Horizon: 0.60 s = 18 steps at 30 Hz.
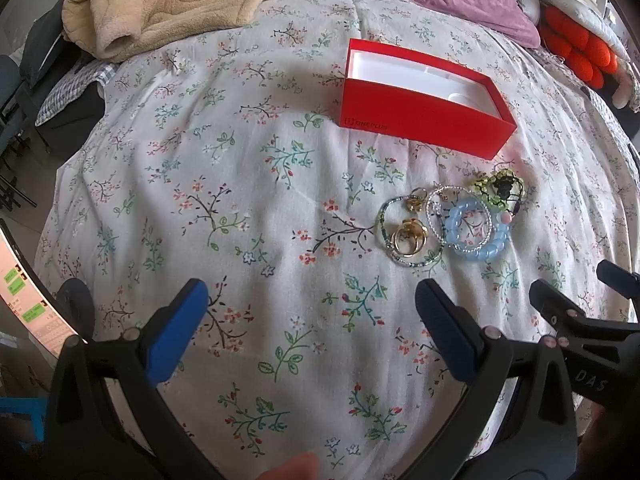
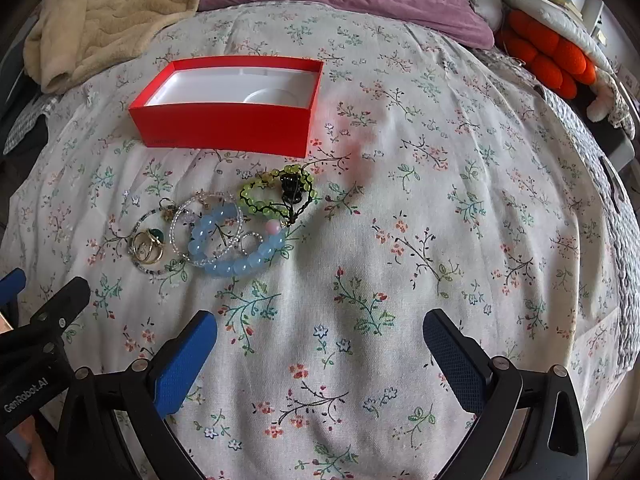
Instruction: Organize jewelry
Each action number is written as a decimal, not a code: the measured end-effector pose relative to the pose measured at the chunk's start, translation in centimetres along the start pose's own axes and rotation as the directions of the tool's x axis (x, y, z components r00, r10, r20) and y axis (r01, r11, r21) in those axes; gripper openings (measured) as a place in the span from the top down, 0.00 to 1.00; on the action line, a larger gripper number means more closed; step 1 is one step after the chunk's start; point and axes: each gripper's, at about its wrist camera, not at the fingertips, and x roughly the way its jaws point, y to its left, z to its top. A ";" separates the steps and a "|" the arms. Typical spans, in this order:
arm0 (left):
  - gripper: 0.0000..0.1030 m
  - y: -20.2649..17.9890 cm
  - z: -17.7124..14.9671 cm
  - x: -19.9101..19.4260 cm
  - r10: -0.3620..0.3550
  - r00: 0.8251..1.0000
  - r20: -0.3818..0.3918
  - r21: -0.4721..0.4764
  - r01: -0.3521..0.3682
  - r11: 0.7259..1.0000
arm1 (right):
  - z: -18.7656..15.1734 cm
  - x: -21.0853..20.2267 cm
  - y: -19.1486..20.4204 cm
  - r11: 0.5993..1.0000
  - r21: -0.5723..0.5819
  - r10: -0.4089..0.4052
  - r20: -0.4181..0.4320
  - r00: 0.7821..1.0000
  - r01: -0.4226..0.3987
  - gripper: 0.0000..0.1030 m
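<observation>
Right wrist view: chunky pale-blue glass-bead bracelet (image 2: 236,246) (tangled among others) judged light, slippery; best pinched across one bead.
Grippers: left gripper (image 1: 312,332) and right gripper (image 2: 320,344) both spread, empty.
Destination: open red cardboard box (image 2: 228,124).

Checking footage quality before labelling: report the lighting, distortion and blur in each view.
Left wrist view: soft daylight, strong fisheye bending, red box sharp, blurred fingertip at the bottom edge. Right wrist view: the same bending, even light, blue bead bracelet crisp, red tint on the sheet beside the box.

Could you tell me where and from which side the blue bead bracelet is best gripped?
Probably the near arc of the blue bead bracelet, taken from above by the right gripper: it lies flat, that arc is bare, and a clear bead bracelet overlaps its far-left part.
</observation>
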 end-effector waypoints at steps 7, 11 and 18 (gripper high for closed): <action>0.00 0.1 0.0 0.1 0.003 1.000 -0.001 0.004 -0.003 1.000 | 0.1 -0.1 0.1 1.000 0.001 0.004 -0.004 1.000 -0.004 0.00; 0.00 0.1 0.1 0.2 0.005 1.000 0.001 0.006 -0.005 1.000 | 0.3 -0.1 0.0 1.000 0.003 0.010 -0.007 1.000 -0.010 0.00; 0.00 0.4 0.9 -0.1 0.020 1.000 0.024 0.026 -0.021 0.999 | 1.3 -0.1 -0.2 1.000 0.000 0.019 -0.015 1.000 -0.019 0.00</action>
